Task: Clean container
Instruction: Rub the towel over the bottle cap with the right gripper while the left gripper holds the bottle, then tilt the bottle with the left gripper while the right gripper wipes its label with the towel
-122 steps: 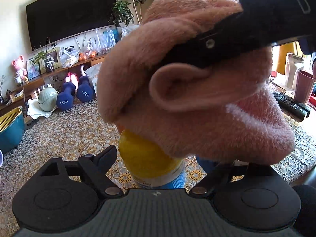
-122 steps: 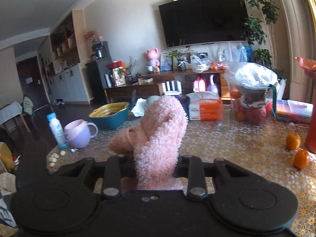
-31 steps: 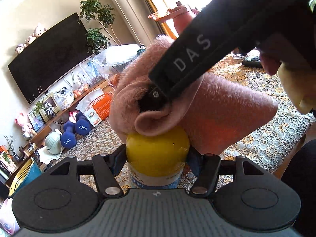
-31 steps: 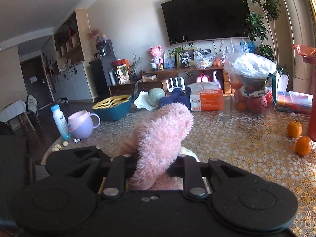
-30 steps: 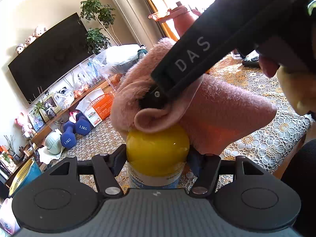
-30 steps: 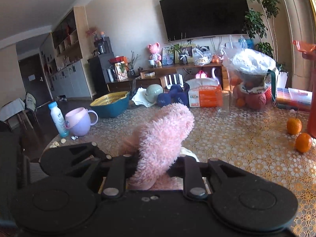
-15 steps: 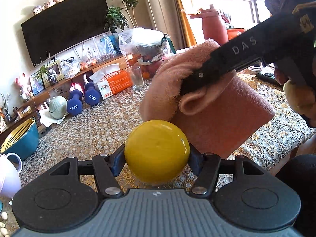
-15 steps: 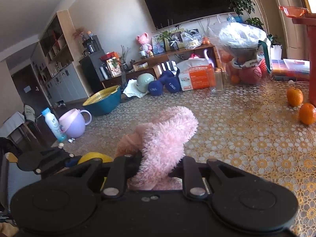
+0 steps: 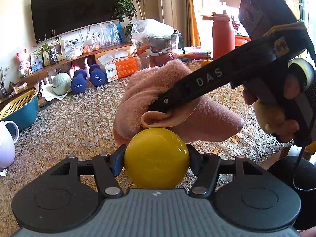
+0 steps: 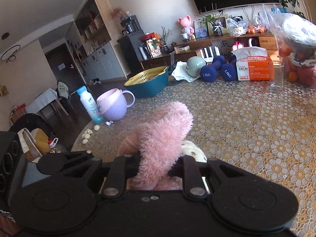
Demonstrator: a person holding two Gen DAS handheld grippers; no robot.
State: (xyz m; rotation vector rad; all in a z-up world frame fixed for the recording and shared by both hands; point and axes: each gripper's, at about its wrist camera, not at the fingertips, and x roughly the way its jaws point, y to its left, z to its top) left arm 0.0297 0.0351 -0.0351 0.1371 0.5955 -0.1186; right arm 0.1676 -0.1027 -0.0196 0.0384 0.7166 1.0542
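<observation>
The container's round yellow cap [image 9: 157,158] fills the space between my left gripper's [image 9: 157,159] fingers, which are shut on the container; its body below the cap is hidden. The right gripper [image 9: 158,108] reaches in from the right in the left wrist view, shut on a fluffy pink cloth [image 9: 158,98] that rests against the top of the yellow cap. From the right wrist camera, the same pink cloth [image 10: 164,136] bunches up between the right gripper's [image 10: 155,167] fingers. A hand [image 9: 276,116] holds the right gripper's handle.
A lace-patterned tablecloth [image 10: 246,128] covers the table. On it stand a lilac mug [image 10: 115,106], a white-and-blue bottle [image 10: 88,104], a teal basket [image 10: 148,83], two blue dumbbells [image 10: 217,69], an orange tissue box [image 10: 253,67], a glass [image 10: 276,77] and a red flask [image 9: 223,33].
The left gripper has tipped the container toward its camera, so only the yellow cap shows now. The right gripper with the cloth has slid from over the cap to its far side.
</observation>
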